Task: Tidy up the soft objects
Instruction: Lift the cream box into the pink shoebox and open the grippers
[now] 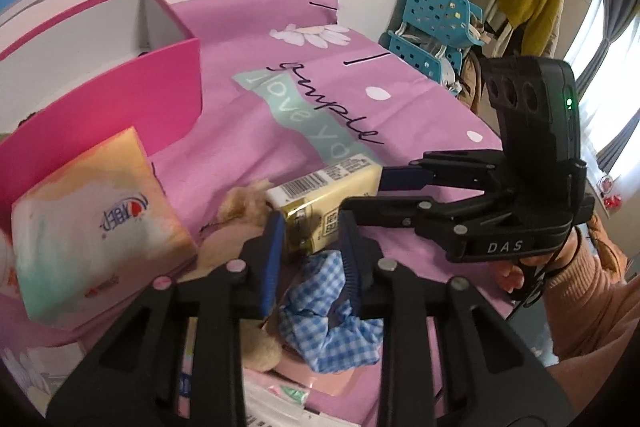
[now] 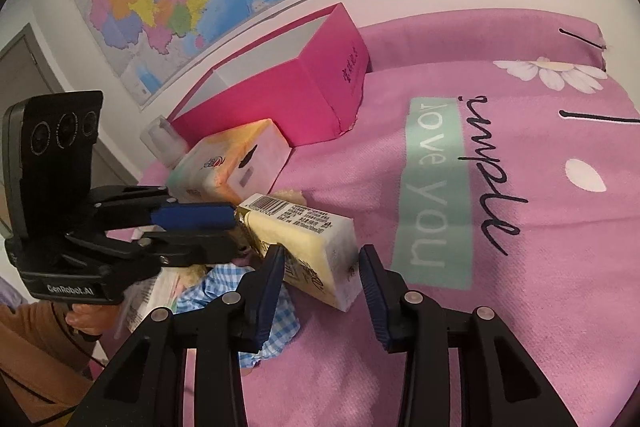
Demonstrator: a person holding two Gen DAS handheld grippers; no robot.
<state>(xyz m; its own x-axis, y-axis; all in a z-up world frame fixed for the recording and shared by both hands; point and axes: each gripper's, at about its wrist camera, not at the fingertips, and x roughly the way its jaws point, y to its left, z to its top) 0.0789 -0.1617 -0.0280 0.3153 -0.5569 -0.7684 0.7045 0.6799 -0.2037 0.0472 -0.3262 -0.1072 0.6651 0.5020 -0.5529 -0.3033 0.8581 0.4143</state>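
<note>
The left gripper (image 1: 310,227) sits low centre in its own view, clamped tight on 1 end of the yellow tissue pack (image 1: 324,205), with a blue checked cloth (image 1: 328,311) bunched right under its fingers. In the right wrist view, the right gripper (image 2: 320,263) is around the pack's other end at centre frame, but its right pad stands clear of the wrapper, so it's released for now. A bigger pastel tissue pack (image 2: 236,163) leans by the open pink box (image 2: 304,83) in the upper left, all on the pink bedsheet (image 2: 520,267).
</note>
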